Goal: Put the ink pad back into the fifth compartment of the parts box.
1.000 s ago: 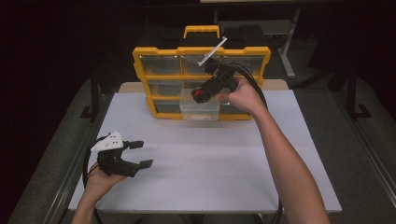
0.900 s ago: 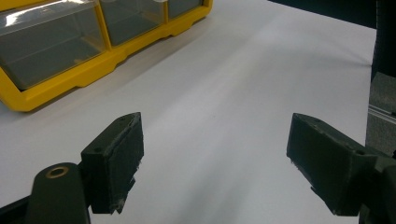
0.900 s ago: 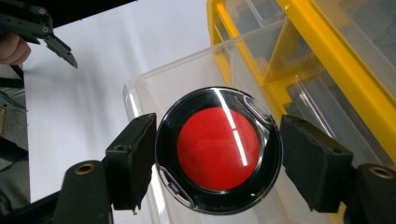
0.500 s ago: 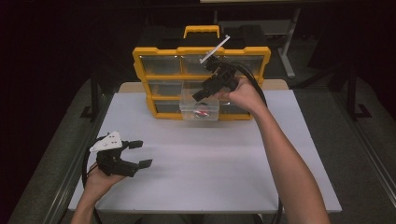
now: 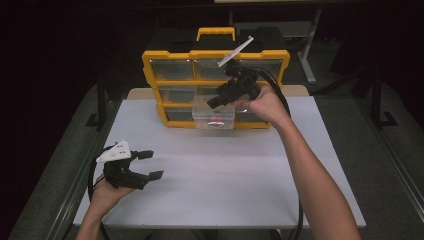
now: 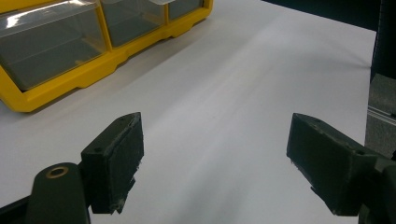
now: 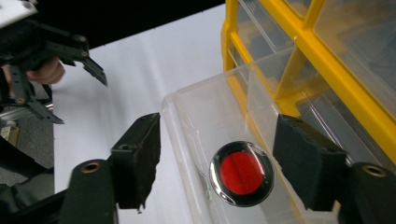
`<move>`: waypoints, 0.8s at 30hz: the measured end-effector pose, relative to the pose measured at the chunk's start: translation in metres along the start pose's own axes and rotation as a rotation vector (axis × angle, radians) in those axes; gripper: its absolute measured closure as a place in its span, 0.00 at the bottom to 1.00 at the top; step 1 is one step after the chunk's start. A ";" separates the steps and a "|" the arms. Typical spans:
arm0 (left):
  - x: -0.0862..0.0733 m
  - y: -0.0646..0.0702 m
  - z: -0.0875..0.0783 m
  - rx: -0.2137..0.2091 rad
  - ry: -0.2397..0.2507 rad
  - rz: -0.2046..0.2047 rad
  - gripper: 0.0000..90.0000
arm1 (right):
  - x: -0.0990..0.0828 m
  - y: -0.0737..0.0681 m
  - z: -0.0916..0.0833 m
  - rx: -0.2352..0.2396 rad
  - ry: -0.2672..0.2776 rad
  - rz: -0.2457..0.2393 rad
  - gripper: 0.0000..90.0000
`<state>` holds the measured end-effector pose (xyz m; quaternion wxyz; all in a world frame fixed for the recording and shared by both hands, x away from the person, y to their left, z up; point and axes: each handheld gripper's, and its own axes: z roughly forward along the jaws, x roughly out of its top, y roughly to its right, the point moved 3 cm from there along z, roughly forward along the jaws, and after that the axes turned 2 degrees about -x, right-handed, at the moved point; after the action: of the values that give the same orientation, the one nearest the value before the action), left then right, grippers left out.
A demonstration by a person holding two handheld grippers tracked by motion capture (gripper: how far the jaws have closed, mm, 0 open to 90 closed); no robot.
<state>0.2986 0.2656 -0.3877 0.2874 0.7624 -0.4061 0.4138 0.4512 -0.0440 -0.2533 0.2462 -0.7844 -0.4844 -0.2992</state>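
Right gripper view: red disc [image 7: 242, 173] already sits in the pulled-out drawer [image 7: 201, 140]; right gripper [image 7: 229, 163] open above it, jaws narrowing a bit; left gripper [image 5: 142, 165] idle, open. Drawer needs closing, I'd guess.

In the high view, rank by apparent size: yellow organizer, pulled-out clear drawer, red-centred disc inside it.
1. yellow organizer
2. clear drawer
3. red-centred disc, smallest by far

All three sit close together, so camera distance hardly skews this.

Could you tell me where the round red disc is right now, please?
The red disc lies inside the pulled-out clear drawer of the yellow organizer, below the open right gripper.
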 end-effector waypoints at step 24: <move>0.000 0.000 0.001 0.001 -0.001 -0.003 0.21 | -0.012 -0.040 -0.017 0.056 0.052 -0.107 0.77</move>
<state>0.2989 0.2653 -0.3885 0.2875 0.7634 -0.4047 0.4132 0.4064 -0.0464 -0.2464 0.2643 -0.7421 -0.5274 -0.3183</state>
